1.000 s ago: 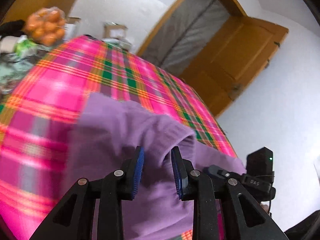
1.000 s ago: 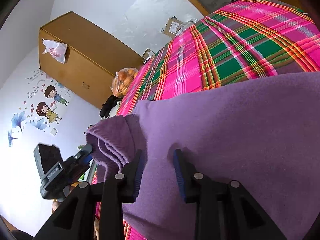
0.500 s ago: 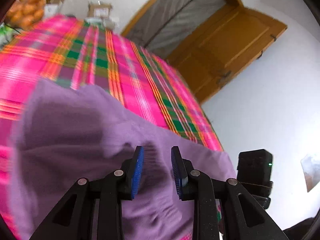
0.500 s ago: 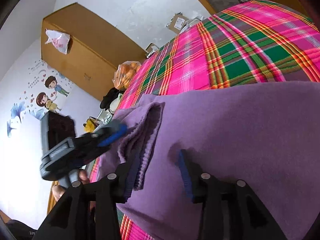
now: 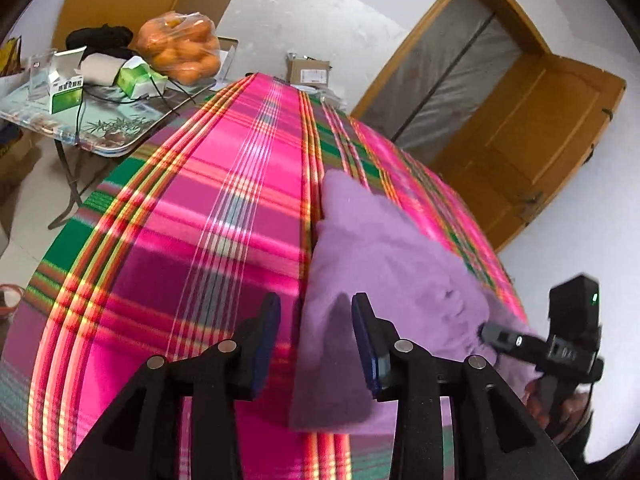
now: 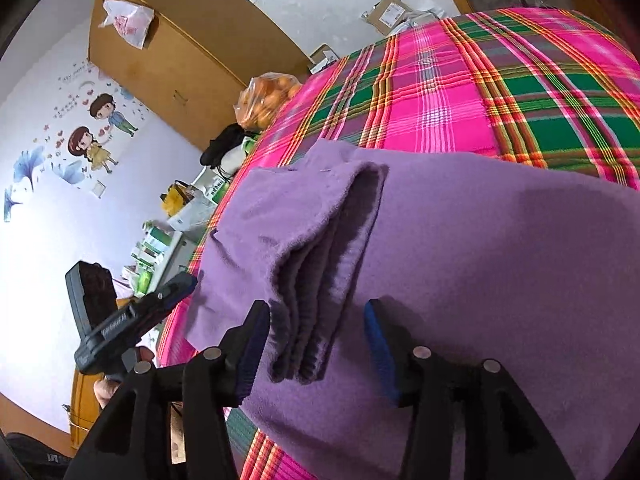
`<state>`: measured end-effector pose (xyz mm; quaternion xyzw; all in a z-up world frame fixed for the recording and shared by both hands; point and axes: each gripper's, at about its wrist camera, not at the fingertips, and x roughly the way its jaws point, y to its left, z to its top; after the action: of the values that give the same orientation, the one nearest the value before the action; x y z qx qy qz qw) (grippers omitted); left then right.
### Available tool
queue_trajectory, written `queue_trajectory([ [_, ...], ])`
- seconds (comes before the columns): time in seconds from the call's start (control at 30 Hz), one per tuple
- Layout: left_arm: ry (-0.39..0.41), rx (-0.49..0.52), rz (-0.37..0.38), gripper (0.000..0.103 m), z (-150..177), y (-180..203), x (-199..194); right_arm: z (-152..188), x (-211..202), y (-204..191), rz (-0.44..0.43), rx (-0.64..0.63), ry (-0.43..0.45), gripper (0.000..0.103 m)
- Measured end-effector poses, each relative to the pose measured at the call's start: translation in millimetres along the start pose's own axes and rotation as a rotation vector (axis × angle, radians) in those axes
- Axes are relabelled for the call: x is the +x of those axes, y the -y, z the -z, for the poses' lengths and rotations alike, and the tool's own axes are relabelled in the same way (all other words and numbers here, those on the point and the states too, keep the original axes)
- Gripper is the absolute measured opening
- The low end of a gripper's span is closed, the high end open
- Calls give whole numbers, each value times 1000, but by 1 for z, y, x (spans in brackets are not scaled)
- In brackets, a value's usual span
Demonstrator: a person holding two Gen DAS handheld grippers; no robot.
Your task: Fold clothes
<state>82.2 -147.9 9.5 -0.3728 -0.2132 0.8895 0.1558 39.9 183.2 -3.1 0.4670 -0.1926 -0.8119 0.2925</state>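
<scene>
A purple garment [image 5: 384, 264] lies on the pink plaid cover [image 5: 208, 208]. My left gripper [image 5: 316, 340] hovers over the garment's left edge. Its jaws are opening, and the edge runs between them without either pad pressing on it. In the right wrist view a folded-over part [image 6: 316, 248] lies in several layers on the purple garment [image 6: 500, 260]. My right gripper [image 6: 318, 348] straddles the near end of that fold, its jaws opening and not pinching it. Each view shows the other tool: the right gripper [image 5: 504, 338] low on the right, the left gripper [image 6: 176, 286] low on the left.
A side table [image 5: 92, 136] on the left carries a bag of oranges [image 5: 180, 46], small boxes and cables. A wooden door [image 5: 532, 140] stands open at the right. A cardboard parcel [image 5: 310, 72] sits beyond the cover's far end, and a wooden wardrobe [image 6: 176, 40] stands along the wall.
Both grippers' jaws have widened and let go of the purple cloth. The lifted fold now lies flat on the garment. My left gripper has swung left to the garment's edge.
</scene>
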Motion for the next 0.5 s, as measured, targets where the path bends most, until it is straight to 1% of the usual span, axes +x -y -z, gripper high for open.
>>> queue_trajectory([
  [0.1,-33,8,15,38,5,1,4,-3,4,-5,28,-16,-16,50],
  [0.3,-49,36,48,38,19,7,0,-15,18,-11,60,-42,-35,50],
  [0.33,-47,40,51,38,20,7,-1,-16,20,-11,58,-45,-42,48],
  [0.37,-44,44,54,37,21,7,-2,-17,22,-12,57,-48,-50,33],
  [0.4,-43,44,56,37,21,7,-2,-17,23,-12,50,-46,-57,24],
  [0.43,-44,43,58,36,20,8,-2,-16,23,-11,35,-37,-57,23],
  [0.5,-44,49,56,35,20,4,-1,-13,15,-12,6,-27,-38,18],
])
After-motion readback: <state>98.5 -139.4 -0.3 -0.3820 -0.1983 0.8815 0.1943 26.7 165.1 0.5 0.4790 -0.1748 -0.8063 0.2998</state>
